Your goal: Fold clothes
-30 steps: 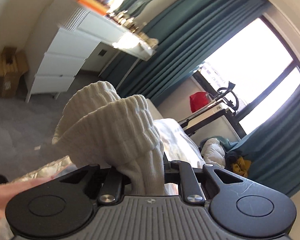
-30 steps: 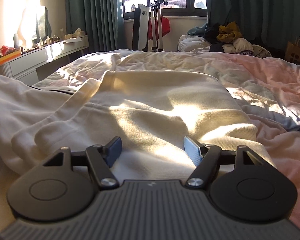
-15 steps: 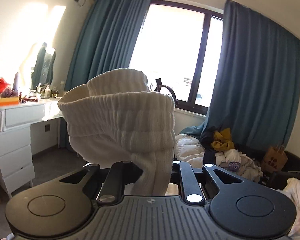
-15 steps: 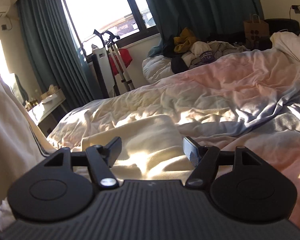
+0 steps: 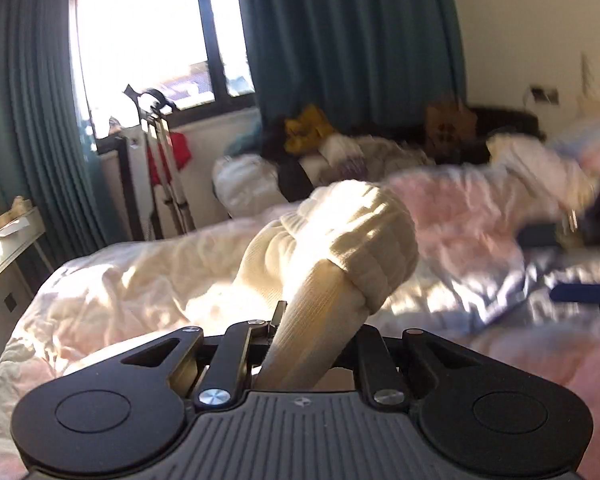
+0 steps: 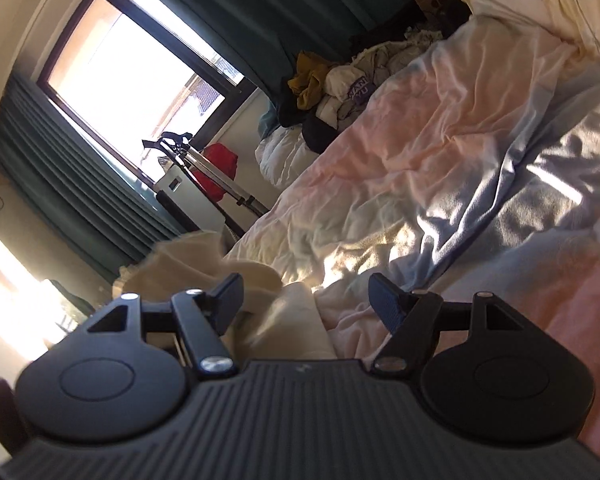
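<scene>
Bed [image 6: 440, 128] with rumpled pink-and-white duvet, cream garment [image 6: 204, 268] seemingly lying at its near edge

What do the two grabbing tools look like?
Both tongs, left and right, are black, with a grey ribbed body, two round black discs at the sides and silver screws on the hinged arms. The right one's pads look blue and bumpy.
</scene>
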A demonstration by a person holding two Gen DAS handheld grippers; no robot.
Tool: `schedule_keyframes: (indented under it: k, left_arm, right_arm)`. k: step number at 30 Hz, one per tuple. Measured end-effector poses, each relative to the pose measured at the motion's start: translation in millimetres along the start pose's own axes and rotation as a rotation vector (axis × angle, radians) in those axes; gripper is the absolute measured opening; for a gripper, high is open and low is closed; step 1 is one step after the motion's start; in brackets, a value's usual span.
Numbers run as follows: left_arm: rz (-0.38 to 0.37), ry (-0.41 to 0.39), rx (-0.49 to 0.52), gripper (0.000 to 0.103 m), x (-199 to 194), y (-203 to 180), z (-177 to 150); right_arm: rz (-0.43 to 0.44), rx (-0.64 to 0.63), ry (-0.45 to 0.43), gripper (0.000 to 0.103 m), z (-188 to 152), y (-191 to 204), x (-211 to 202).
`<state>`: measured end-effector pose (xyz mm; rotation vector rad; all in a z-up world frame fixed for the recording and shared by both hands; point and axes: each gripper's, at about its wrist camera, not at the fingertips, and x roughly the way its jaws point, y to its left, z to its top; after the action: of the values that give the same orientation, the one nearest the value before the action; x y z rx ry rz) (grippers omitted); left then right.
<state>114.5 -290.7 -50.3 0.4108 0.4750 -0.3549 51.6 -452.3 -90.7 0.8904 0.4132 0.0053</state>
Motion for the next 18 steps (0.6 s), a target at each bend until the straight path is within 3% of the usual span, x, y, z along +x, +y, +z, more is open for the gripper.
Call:
schedule_keyframes:
  k: [3, 6, 8, 11, 14, 18]
  left_arm:
    - [0.023, 0.003, 0.148, 0.015, 6.0, -26.9, -34.1]
    - [0.022, 0.004, 0.209, 0.021, 4.7, -25.1, -52.9]
    - [0.016, 0.004, 0.231, 0.033, -0.9, -19.0, -63.5]
    - [0.012, -0.007, 0.264, 0.064, -25.3, -9.0, -84.0]
    - [0.013, -0.024, 0.332, 0.067, -53.2, -1.2, -102.6]
    - [0.025, -0.042, 0.383, 0.067, -73.5, 13.0, -126.8]
  right_arm:
    - [0.031, 0.048, 0.038, 0.072, 4.8, -13.2, 6.3]
    - [0.02, 0.062, 0.06, 0.072, 7.5, -19.9, 12.8]
    - [0.03, 0.065, 0.076, 0.072, 8.9, -19.9, 15.6]
    - [0.067, 0.057, 0.103, 0.072, 11.1, -15.5, 18.9]
    - [0.076, -0.02, 0.148, 0.072, 17.1, -4.1, 27.5]
    - [0.037, -0.026, 0.201, 0.071, 31.7, -7.5, 50.9]
